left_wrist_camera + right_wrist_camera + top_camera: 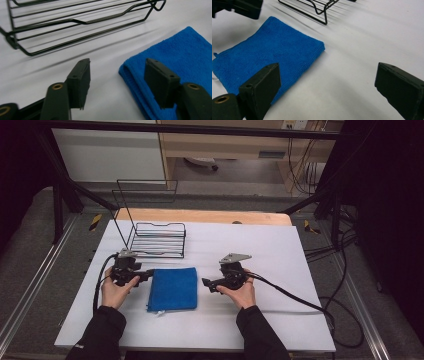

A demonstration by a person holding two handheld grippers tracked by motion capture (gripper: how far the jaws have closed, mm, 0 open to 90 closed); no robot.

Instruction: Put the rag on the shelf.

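A folded blue towel (pixel 172 288) lies flat on the white table cover (pixel 270 250), between my two grippers. My left gripper (pixel 147 275) is at the towel's left edge. In the left gripper view my left gripper (pixel 117 62) is open: the towel (pixel 180 52) has its folded edge partly in the gap and one jaw hangs over it, with no pad pressing. My right gripper (pixel 206 284) is just off the towel's right edge. In the right gripper view my right gripper (pixel 328 66) is open wide over bare table, beside the towel (pixel 269 47).
A black wire rack (pixel 157 240) stands just behind the towel, with a tall wire back at its far left. It also shows close ahead as the rack (pixel 75 22) and the rack (pixel 319 6). Cables trail off both grippers; a wooden board edges the table's far side.
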